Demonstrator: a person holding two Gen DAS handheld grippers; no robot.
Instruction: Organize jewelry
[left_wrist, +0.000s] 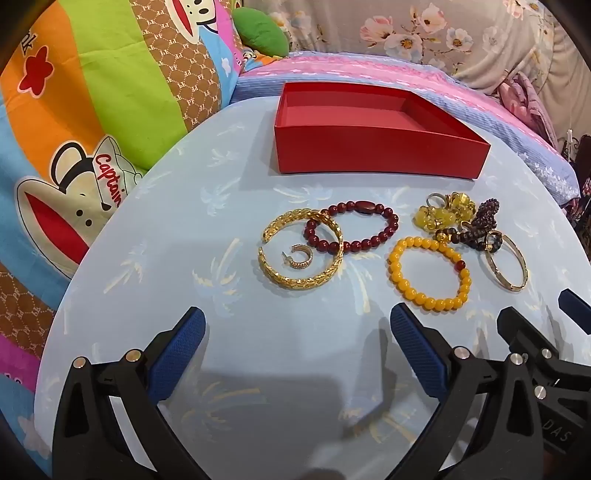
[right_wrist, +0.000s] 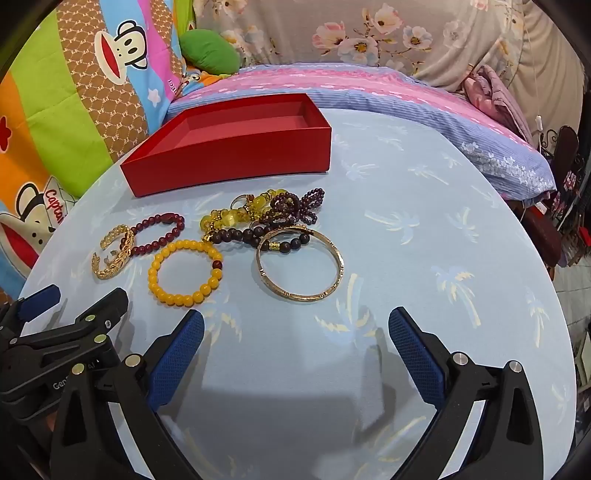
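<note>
Jewelry's all loose mid-frame: gold cuff (left_wrist: 301, 251), red beads (left_wrist: 351, 227), yellow beads (left_wrist: 430, 275), bangle (right_wrist: 300, 264). The red box (left_wrist: 369, 155) sits empty behind, probably the drop spot. Left hand-held gripper (left_wrist: 297, 334) and right hand-held gripper (right_wrist: 295, 334) both gape wide with nothing in them, low in frame over the surface (right_wrist: 424, 206).

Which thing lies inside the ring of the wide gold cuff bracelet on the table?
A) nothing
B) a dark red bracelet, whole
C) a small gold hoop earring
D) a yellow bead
C: the small gold hoop earring lies within the wide gold cuff bracelet.
</note>
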